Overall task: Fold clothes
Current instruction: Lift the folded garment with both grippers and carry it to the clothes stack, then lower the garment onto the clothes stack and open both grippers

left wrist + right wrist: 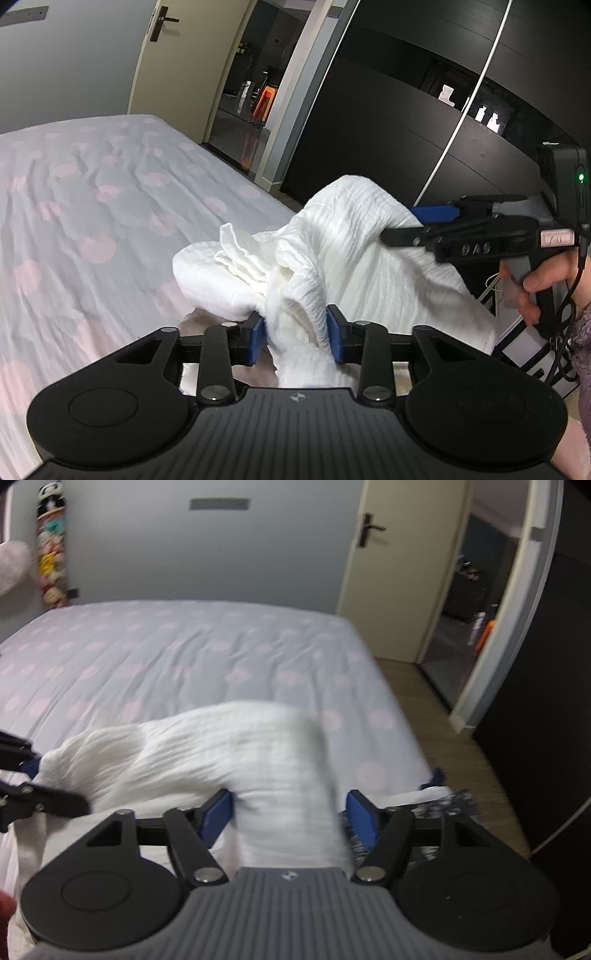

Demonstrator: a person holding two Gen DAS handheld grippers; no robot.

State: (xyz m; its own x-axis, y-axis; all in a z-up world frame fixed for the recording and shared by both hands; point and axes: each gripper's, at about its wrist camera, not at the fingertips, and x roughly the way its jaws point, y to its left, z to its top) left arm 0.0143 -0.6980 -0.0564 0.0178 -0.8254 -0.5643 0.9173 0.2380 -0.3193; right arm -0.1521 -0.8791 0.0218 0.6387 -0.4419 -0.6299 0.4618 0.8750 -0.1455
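White crinkled cotton garment (pixel 332 251) droops over the near corner of the dotted lilac bed (pixel 92 192). The left gripper (pixel 295 338) pinches a gathered fold of it; the right gripper (pixel 290 818) stands parted — cloth between, unpressed — probably releasing.

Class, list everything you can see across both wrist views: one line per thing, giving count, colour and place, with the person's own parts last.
garment: one, white, bunched at the bed's near edge, between both grippers' pads
bed sheet: one, pale blue with pink dots, on the bed
door: one, cream, open, beyond the bed
wardrobe: one, black, beside the doorway
patterned cloth: one, dark, at bed corner
left gripper: black, blue pads
right gripper: black, blue pads, open
hand: one, on right gripper's handle
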